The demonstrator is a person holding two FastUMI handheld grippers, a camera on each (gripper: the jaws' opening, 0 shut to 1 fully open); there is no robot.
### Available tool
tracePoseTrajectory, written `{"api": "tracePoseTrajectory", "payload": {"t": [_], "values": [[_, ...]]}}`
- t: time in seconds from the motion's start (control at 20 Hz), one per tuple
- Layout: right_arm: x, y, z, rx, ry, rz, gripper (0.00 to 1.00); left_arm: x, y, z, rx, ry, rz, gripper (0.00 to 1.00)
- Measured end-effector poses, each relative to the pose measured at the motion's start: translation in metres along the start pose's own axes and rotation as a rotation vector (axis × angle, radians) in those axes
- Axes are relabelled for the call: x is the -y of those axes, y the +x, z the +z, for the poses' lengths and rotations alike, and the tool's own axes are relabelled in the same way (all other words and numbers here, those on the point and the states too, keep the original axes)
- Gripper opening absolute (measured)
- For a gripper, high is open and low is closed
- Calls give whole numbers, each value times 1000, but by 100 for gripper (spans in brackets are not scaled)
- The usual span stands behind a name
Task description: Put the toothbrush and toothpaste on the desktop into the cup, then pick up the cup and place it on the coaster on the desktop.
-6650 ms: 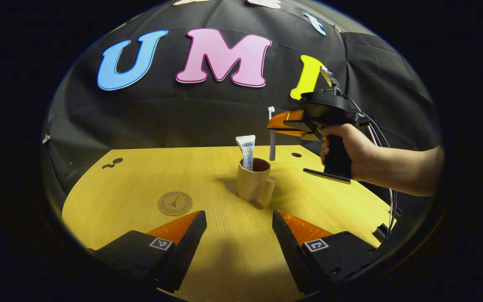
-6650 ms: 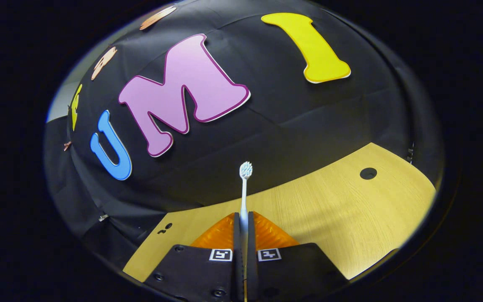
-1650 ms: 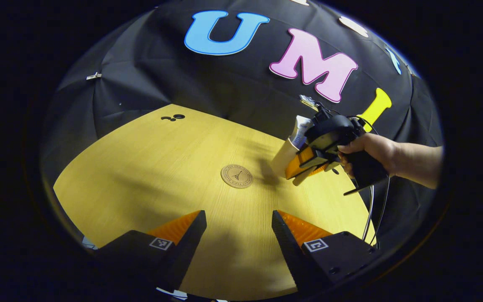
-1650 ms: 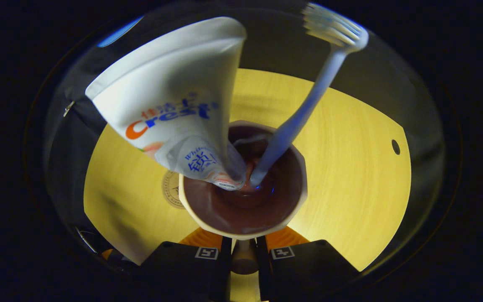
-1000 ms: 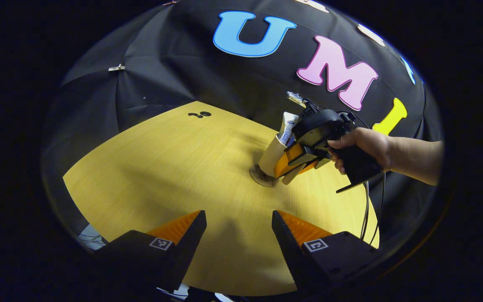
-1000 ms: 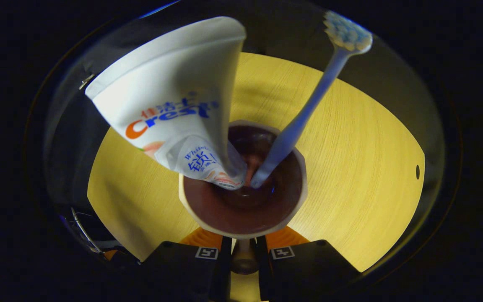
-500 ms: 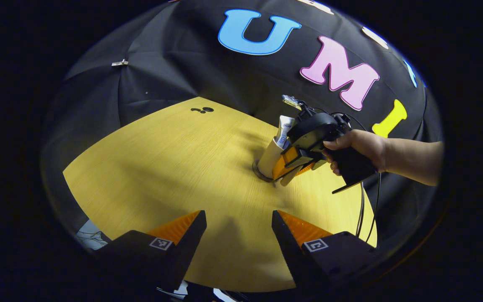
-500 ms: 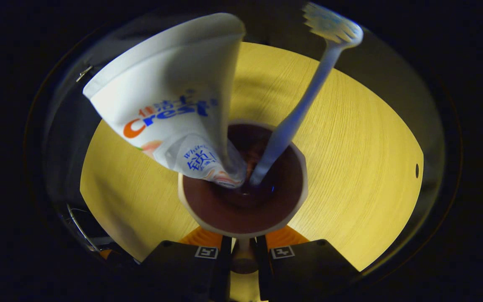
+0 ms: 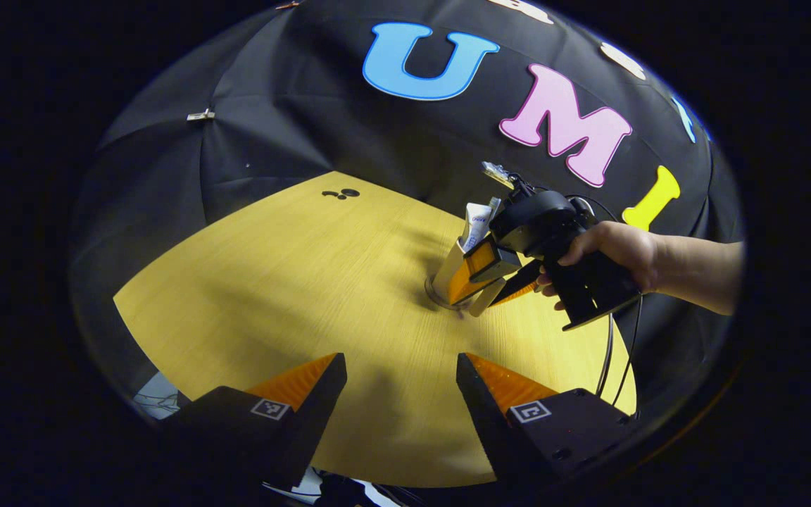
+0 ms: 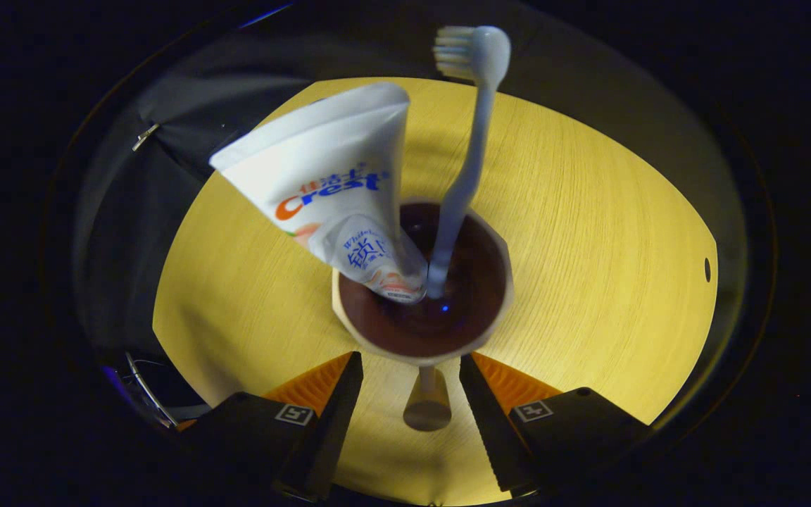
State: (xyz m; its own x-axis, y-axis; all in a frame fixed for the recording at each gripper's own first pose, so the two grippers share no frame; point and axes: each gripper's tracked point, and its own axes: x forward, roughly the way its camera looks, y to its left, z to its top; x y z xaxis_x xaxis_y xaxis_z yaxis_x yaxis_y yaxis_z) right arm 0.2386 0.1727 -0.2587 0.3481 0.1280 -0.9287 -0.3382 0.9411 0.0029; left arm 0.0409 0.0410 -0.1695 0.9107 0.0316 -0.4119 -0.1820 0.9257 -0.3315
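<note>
In the left gripper view, the left gripper hangs spread over the yellow desktop, well apart from the beige cup standing on the coaster. The right gripper view looks into the cup: toothpaste tube leaning left, toothbrush upright, the right gripper parted around the handle.

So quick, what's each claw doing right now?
Left gripper: jaws open, holding nothing.
Right gripper: jaws open, either side of the cup handle.
</note>
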Motion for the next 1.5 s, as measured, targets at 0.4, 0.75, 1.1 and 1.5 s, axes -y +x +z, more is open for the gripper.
{"api": "tracePoseTrajectory", "payload": {"t": [0.4,0.75,1.1,1.5], "values": [[-15,-94,-2,222,91,90,99,13,-25,40,103,39,-48,98],[-9,-189,-46,518,150,112,99,36,-52,72,200,109,-81,98],[18,-239,-114,759,228,-51,98,62,-81,98,322,171,-135,98],[48,-250,-146,828,349,-157,98,72,-95,97,319,241,-204,98]]}}
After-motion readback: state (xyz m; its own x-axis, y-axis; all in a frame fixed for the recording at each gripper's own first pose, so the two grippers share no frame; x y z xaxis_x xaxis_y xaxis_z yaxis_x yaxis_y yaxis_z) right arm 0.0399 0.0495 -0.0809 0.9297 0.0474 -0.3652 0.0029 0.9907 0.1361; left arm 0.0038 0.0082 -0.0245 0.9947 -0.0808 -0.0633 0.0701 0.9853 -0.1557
